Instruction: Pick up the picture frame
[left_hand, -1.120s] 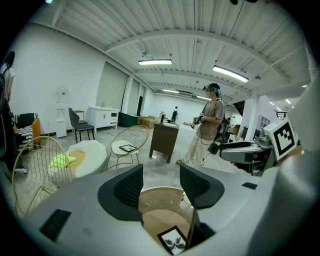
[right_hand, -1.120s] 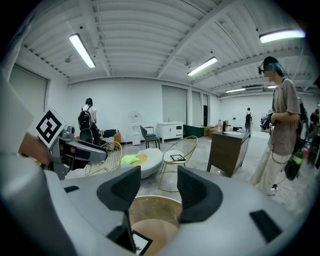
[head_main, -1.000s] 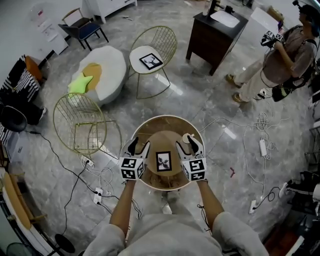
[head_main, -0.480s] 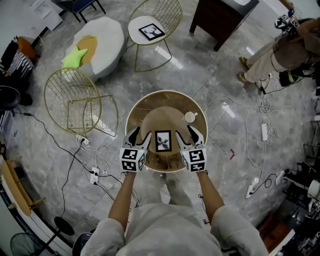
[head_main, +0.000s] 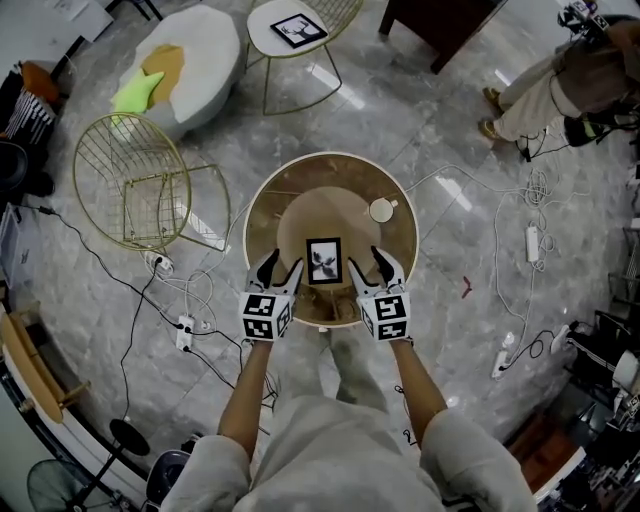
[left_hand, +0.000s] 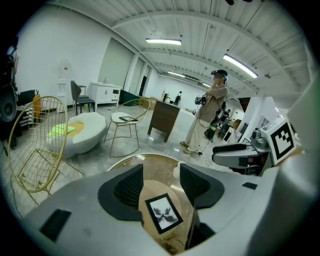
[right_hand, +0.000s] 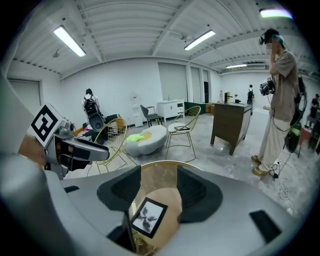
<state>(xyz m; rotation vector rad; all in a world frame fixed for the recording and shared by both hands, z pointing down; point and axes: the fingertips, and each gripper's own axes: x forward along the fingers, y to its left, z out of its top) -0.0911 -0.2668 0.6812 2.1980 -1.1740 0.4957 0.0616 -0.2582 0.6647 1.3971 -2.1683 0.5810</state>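
A small black picture frame (head_main: 323, 260) with a dark leaf print lies flat on the inner wooden disc of a round glass-topped table (head_main: 405, 250). It shows low between the jaws in the left gripper view (left_hand: 163, 213) and the right gripper view (right_hand: 146, 217). My left gripper (head_main: 277, 271) hovers open just left of the frame. My right gripper (head_main: 376, 266) hovers open just right of it. Neither touches the frame.
A white cup (head_main: 381, 210) stands on the table's far right. A gold wire chair (head_main: 135, 180) is at the left, another chair with a second framed picture (head_main: 298, 29) farther back. Cables and power strips (head_main: 185, 328) lie on the marble floor. A person (head_main: 560, 85) stands at the upper right.
The view has closed in on the table. Both open grippers now flank the frame's lower half, slightly nearer to it than before.
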